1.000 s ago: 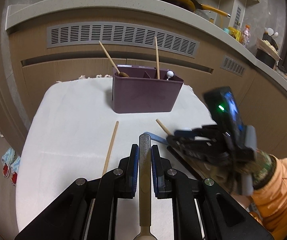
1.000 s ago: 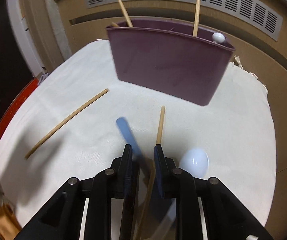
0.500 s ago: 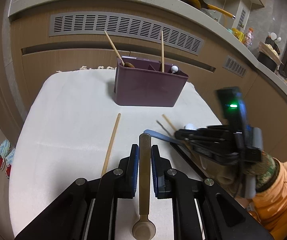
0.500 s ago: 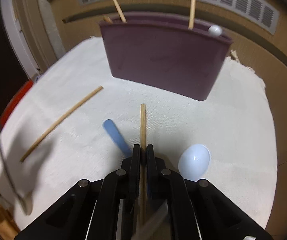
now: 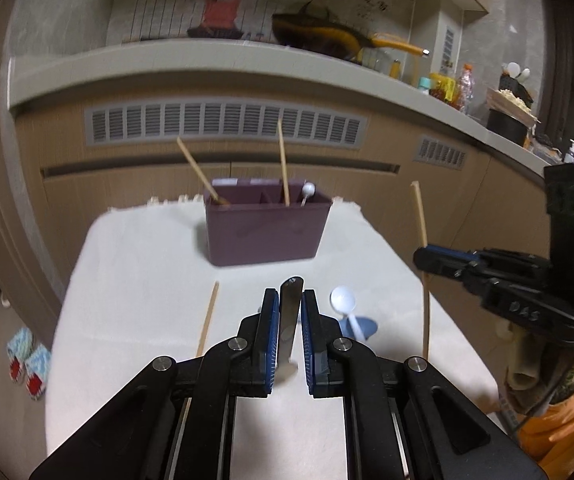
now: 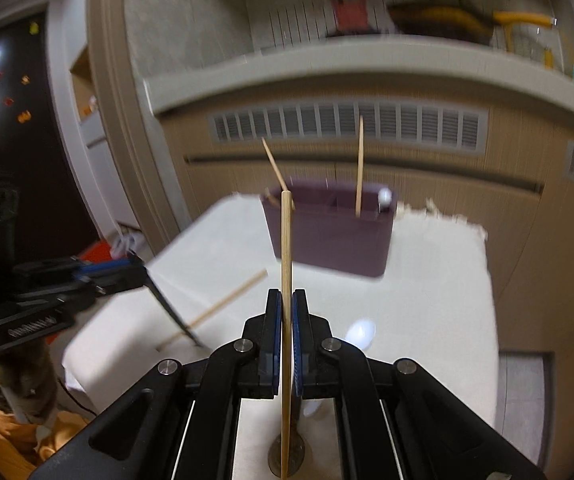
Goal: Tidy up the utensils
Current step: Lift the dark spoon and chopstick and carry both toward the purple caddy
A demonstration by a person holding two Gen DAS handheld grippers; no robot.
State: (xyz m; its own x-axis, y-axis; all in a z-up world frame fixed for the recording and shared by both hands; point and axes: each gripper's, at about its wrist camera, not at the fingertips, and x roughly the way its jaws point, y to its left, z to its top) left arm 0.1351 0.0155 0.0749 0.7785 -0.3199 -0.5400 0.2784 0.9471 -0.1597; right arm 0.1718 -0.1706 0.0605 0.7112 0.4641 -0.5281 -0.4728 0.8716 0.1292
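**Both utensils now lifted clear, ready for the caddy**

From where I stand, the right hand-held gripper (image 6: 286, 334) is clamped on a wooden chopstick (image 6: 286, 264), which a moment ago lay flat on the cloth between its closing fingers. Now the stick stands nearly upright in the grip, raised well above the counter (image 5: 135, 264), its tip in line with the purple utensil caddy (image 5: 265, 232) at the far end. The left hand-held gripper (image 5: 287, 334) holds the flat metal handle of a spoon (image 5: 289, 320); it has risen too, and the view from it has swung up toward the kitchen wall. The fingers sit close on either side of the handle, gripping it, with the bowl end hanging below out of sight.

The pick-up looks done on both sides, so I judge the carry to the caddy comes next. The caddy already holds two wooden sticks and a white ball-topped piece in its compartments. Still on the cloth are another chopstick (image 5: 207, 320), left of centre, and a white spoon (image 5: 343, 300) resting on a blue one (image 5: 361, 326), so more rounds remain.
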